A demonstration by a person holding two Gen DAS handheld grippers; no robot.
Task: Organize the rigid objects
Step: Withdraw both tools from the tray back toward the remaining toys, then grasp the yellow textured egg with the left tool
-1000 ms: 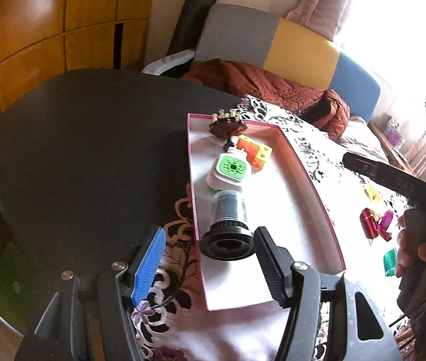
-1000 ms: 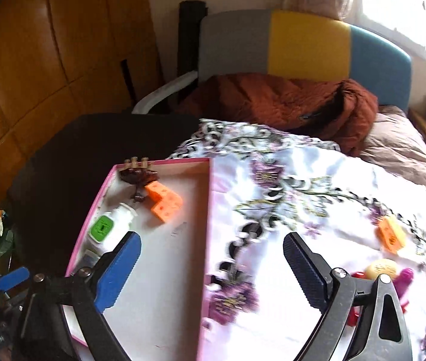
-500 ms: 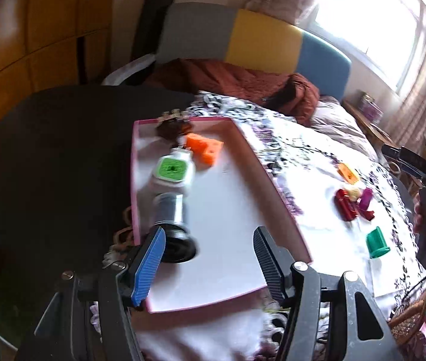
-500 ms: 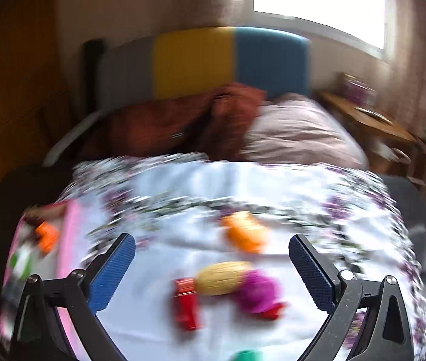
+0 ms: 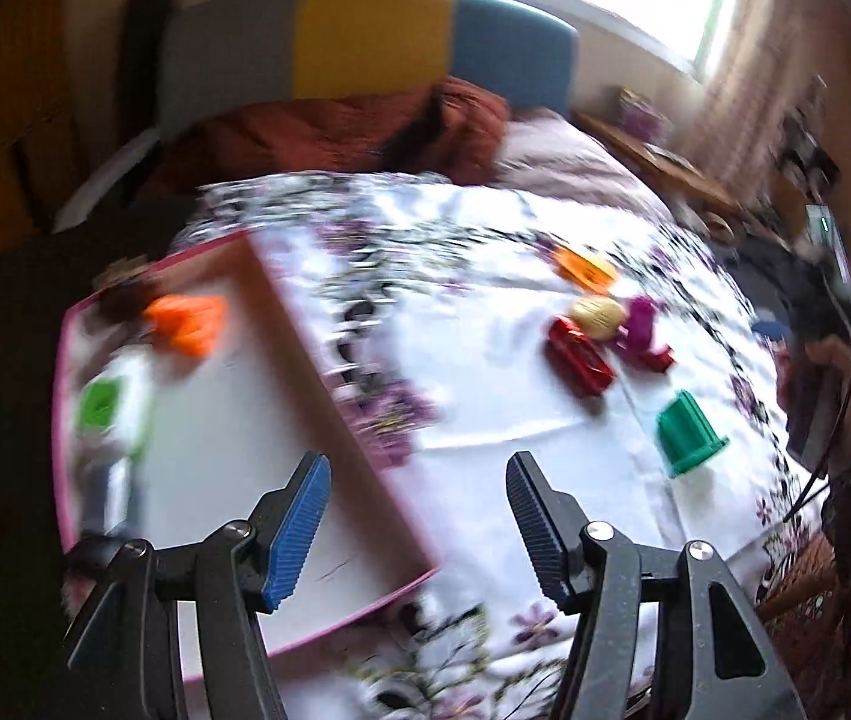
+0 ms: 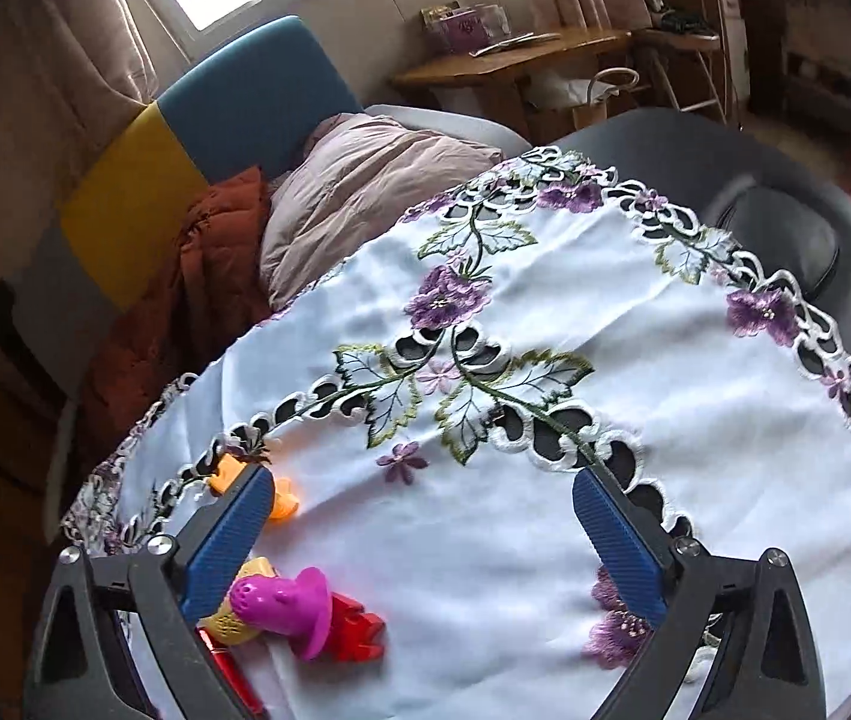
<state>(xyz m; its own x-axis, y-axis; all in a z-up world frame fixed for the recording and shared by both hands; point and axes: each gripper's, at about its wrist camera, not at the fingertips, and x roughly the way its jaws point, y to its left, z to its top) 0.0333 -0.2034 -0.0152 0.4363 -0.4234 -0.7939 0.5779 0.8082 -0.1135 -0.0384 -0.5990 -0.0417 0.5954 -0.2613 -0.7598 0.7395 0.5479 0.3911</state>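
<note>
My left gripper is open and empty above the near right edge of the pink-rimmed tray. The tray holds an orange block, a white and green piece and a dark cylinder, all blurred. On the cloth to the right lie an orange piece, a yellow oval, a red piece, a purple figure and a green cup. My right gripper is open and empty over the cloth, with the purple figure, yellow oval and orange piece by its left finger.
A white embroidered cloth covers the dark round table. A chair with grey, yellow and blue back holds a rust-coloured blanket behind the table. A wooden side table stands farther back.
Both grippers have swung right. The left view now takes in the loose toys on the cloth; the right view has moved past the toys toward the table's far right edge.
</note>
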